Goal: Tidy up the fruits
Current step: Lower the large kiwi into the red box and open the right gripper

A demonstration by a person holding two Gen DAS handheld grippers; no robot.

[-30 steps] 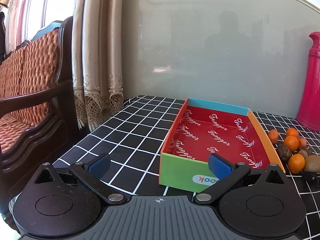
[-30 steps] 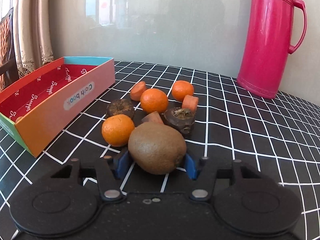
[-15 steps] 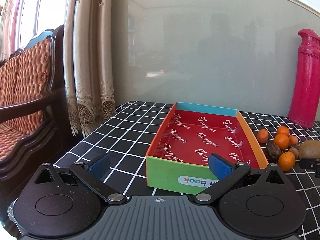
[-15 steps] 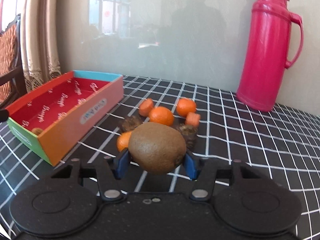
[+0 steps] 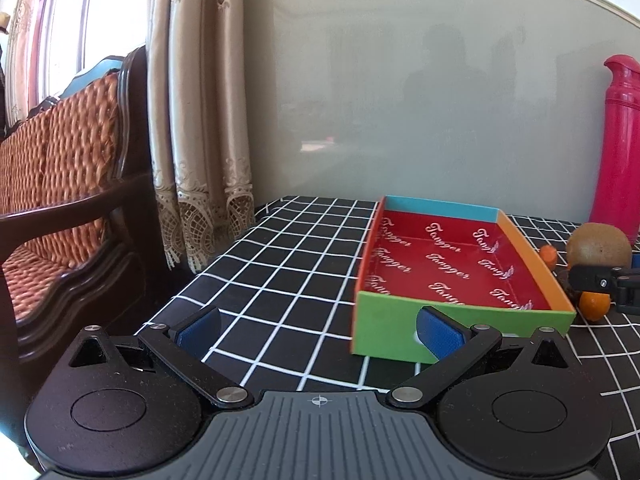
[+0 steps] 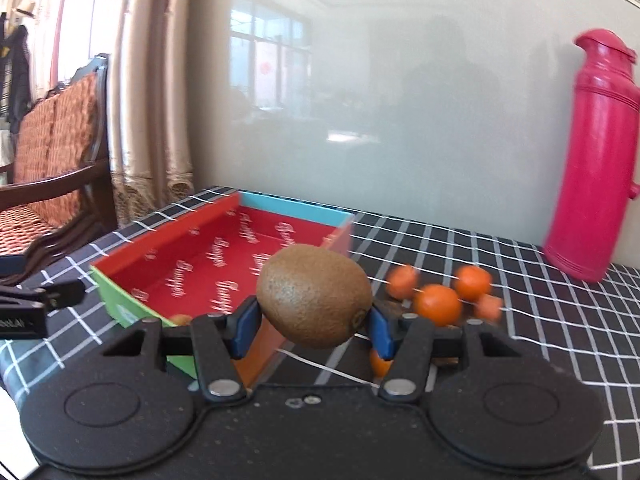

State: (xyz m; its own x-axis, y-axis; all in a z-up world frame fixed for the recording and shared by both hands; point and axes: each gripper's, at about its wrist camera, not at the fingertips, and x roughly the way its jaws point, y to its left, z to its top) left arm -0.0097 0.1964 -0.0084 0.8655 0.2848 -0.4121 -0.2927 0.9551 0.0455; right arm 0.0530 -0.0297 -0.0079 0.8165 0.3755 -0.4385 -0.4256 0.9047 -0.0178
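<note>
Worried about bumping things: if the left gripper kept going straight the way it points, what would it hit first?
Probably the checked tablecloth. The open left gripper aims at bare cloth just left of the box's green end, though depth is unclear.

red flask (image 5: 619,148) cut off by the frame edge; oranges (image 6: 437,304) blurred.

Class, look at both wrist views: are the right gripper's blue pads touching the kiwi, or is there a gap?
Touching. In the right wrist view, the right gripper has both blue pads pressed against opposite sides of the kiwi, which hangs clear of the table.
</note>
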